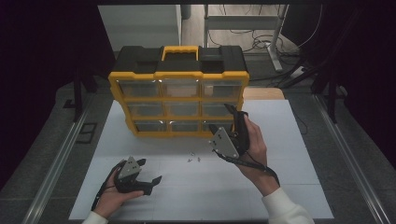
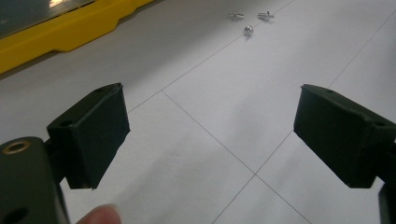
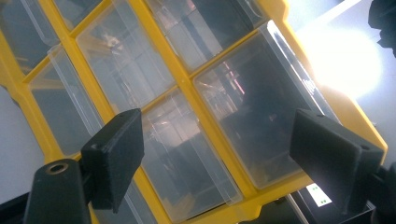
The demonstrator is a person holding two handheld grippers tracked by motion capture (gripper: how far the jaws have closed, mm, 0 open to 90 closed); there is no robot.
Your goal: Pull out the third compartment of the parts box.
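A yellow and black organizer (image 1: 180,74) with clear drawers stands upright at the back of the white table (image 1: 280,186). My right gripper (image 1: 223,119) is open and raised close in front of the organizer's lower right drawer (image 1: 215,125). In the right gripper view the open gripper (image 3: 217,158) faces the clear drawer fronts (image 3: 261,116), tilted, with nothing between the jaws. Three small metal screws (image 1: 193,157) lie loose on the table in front of the organizer. My left gripper (image 1: 150,171) rests low at the front left, open and empty. The left gripper view has the screws (image 2: 250,21) well ahead of that gripper (image 2: 212,135).
The organizer's yellow base (image 2: 70,32) runs along the left gripper view's upper left. A wooden board (image 1: 264,93) lies behind the organizer at the right. Metal rails (image 1: 345,158) flank the table, and cables and a desk frame (image 1: 275,42) lie beyond it.
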